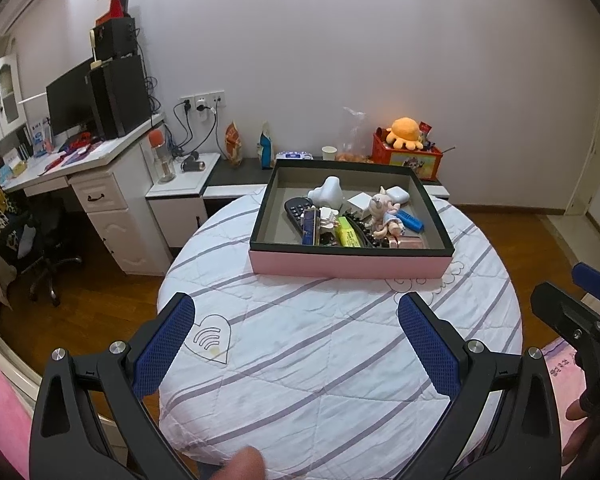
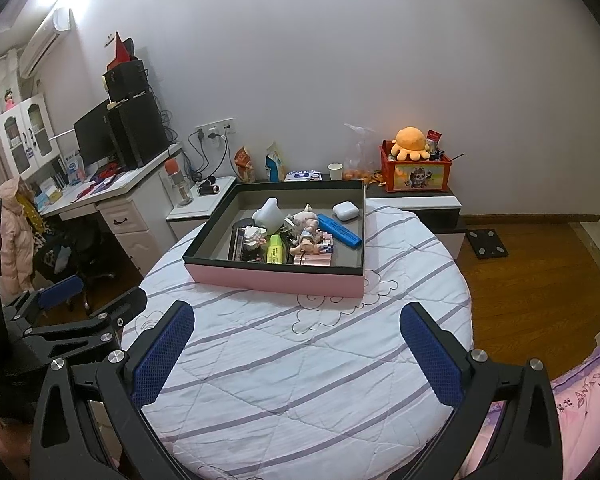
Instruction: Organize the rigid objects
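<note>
Round desk [image 1: 340, 360] under white quilted cloth with purple stripes. Shallow pink cardboard box with dark rim [image 1: 350, 266] at far side, heaped with small rigid items. Left tool [image 1: 296, 336], right tool [image 2: 296, 340] both spread wide, empty, above near edge. White wall, wooden floor [image 2: 540, 272], white computer desk [image 1: 100, 160] at left.

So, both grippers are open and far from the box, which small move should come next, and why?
Probably move the right gripper forward toward the pink box and aim at the blue marker. Both grippers, left gripper too, are open and hold nothing above the striped quilt. The marker lies on the box's right side, apart from the crowded pile, so it looks easiest to grasp.
</note>
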`<action>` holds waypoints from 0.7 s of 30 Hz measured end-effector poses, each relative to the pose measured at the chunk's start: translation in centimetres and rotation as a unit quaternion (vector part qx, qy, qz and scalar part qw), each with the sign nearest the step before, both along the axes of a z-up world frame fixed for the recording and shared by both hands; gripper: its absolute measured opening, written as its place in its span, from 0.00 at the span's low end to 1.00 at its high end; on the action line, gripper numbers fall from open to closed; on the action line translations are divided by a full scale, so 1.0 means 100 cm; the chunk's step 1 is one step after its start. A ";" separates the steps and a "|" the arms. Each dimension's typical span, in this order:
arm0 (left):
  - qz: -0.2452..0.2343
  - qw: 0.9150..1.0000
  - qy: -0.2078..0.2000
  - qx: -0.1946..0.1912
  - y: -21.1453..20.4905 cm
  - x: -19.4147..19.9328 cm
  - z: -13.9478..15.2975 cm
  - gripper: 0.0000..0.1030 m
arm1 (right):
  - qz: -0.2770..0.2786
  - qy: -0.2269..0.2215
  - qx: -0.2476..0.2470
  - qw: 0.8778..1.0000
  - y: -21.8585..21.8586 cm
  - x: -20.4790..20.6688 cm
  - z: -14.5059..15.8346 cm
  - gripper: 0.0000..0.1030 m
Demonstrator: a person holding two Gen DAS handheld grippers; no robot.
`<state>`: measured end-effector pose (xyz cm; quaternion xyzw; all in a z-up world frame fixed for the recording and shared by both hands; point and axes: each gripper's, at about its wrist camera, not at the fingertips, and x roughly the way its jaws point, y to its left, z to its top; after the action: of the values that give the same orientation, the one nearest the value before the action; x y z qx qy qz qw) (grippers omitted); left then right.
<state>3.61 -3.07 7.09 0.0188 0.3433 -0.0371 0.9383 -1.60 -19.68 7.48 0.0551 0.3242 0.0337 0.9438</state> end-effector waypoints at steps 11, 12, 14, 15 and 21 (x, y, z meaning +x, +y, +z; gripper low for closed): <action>0.018 1.000 -0.008 0.010 0.002 -0.001 0.005 1.00 | -0.003 0.004 0.007 1.000 -0.001 0.003 -0.005 1.00; 0.018 1.000 -0.008 0.012 0.001 -0.001 0.005 1.00 | -0.003 0.003 0.007 1.000 -0.001 0.003 -0.005 1.00; 0.016 1.000 -0.005 0.012 0.001 0.000 0.005 1.00 | -0.004 0.004 0.008 1.000 -0.001 0.004 -0.005 1.00; 0.014 1.000 -0.002 0.010 0.001 0.000 0.004 1.00 | -0.003 0.004 0.007 1.000 -0.001 0.003 -0.005 1.00; 0.005 1.000 0.001 -0.004 0.003 -0.001 0.002 1.00 | -0.003 0.005 0.007 1.000 0.002 0.004 -0.006 1.00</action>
<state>3.55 -2.76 7.33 0.0133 0.3442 -0.0341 0.9382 -1.24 -19.49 6.91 0.0629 0.3287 0.0324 0.9418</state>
